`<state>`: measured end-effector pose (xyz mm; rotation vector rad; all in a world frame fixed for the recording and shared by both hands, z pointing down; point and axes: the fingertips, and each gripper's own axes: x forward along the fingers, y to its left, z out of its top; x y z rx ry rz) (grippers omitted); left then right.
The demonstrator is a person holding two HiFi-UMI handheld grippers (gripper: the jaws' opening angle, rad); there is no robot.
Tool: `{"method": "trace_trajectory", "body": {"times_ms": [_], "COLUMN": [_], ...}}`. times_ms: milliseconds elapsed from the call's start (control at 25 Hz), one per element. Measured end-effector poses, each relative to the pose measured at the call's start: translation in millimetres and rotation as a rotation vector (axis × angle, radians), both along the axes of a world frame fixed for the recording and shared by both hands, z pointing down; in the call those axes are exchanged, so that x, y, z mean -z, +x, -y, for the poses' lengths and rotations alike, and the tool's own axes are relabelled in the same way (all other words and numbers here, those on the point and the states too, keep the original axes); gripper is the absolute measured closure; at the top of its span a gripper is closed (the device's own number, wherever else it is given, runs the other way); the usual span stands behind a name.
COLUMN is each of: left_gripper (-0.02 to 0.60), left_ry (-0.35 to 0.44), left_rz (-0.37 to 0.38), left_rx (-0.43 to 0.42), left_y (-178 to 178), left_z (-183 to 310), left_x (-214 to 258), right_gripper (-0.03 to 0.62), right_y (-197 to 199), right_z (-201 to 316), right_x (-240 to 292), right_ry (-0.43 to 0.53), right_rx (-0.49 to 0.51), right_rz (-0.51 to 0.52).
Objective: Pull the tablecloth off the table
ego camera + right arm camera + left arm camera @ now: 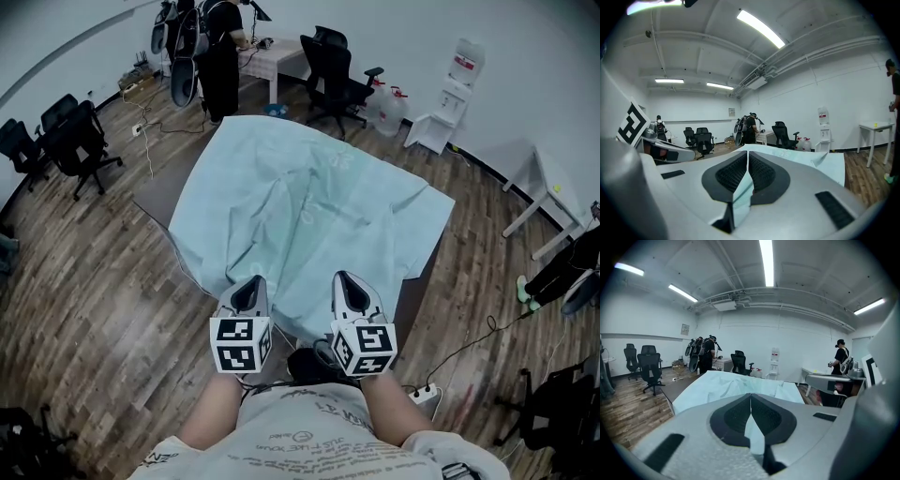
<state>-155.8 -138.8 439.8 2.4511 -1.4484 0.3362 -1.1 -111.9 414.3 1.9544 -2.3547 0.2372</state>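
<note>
A pale blue tablecloth (309, 211) lies rumpled and skewed over a dark table (157, 199), whose left side is bare. Its near edge runs down to both grippers. My left gripper (249, 284) is shut on the cloth's near edge, and a strip of the tablecloth (754, 430) shows pinched between its black pads (736, 416). My right gripper (345, 282) is shut on the same edge a little to the right, with a fold of the tablecloth (743, 190) caught between its pads (764, 174). The far end of the tablecloth (736, 383) stretches away in the left gripper view.
Black office chairs stand at the left (80, 141) and the back (337, 75). A person (217, 56) stands by a white desk (272, 56) at the back. A water dispenser (450, 103) and a white side table (544, 192) are at the right. A power strip (424, 394) lies on the wood floor.
</note>
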Motion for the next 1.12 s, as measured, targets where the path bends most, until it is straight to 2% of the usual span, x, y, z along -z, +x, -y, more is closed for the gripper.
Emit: {"method": "trace_trajectory", "body": {"times_ms": [280,600,880,1120], "left_gripper": [0.569,0.568,0.568,0.568], "left_ry": [-0.005,-0.009,-0.086,-0.141], "left_rz": [0.027,0.047,0.072,0.118], "left_rx": [-0.007,-0.054,-0.039,-0.018], "left_y": [5,36,55,52], "left_z": [50,135,207,247], "left_x": [-10,-12,-40,-66], "right_gripper": [0.579,0.579,0.579,0.579], "right_y": [13,45,81,103], "right_z": [45,120,181,213], "right_x": [-11,-14,-33,-59], "right_ry": [-0.019,-0.026,-0.085,-0.15], "right_rx": [-0.03,-0.091,-0.111,-0.132], "right_rz": [0.007,0.026,0.032,0.024]}}
